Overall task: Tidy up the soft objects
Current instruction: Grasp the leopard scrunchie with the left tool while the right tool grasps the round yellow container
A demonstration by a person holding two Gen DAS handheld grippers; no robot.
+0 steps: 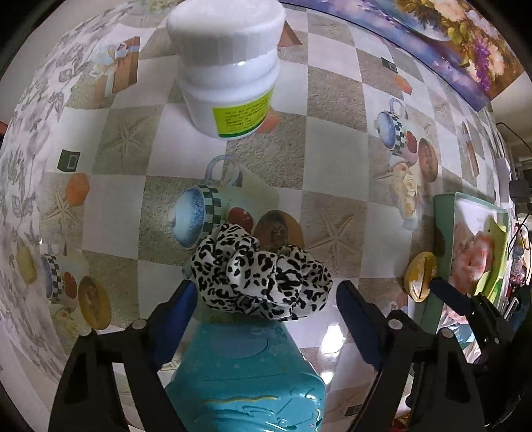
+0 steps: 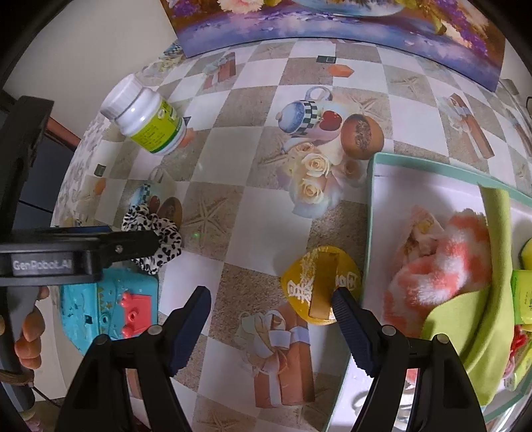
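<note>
Printed oilcloth of checks, teapots and starfish covers the table (image 2: 252,212), with a floral picture (image 2: 332,30) propped along the top of both views. At the centre of the left wrist view a leopard-print scrunchie (image 1: 262,275) lies between the spread jaws of the left gripper (image 1: 266,295); whether its pads touch the fabric cannot be told. The scrunchie's lower edge rests against a turquoise toy (image 1: 246,375), cut off by the bottom of the frame. A white bottle (image 1: 229,69) stands at upper centre, its cap partly out of frame.

In the right wrist view the right gripper (image 2: 272,299) hangs with jaws spread and nothing between them, one finger in front of a gold disc (image 2: 319,282) lying just beside the tray (image 2: 370,199) at right. The tray holds a pink-and-white fluffy cloth (image 2: 439,266) and a green cloth (image 2: 492,299); further items at its right edge are cut off and hard to make out.
</note>
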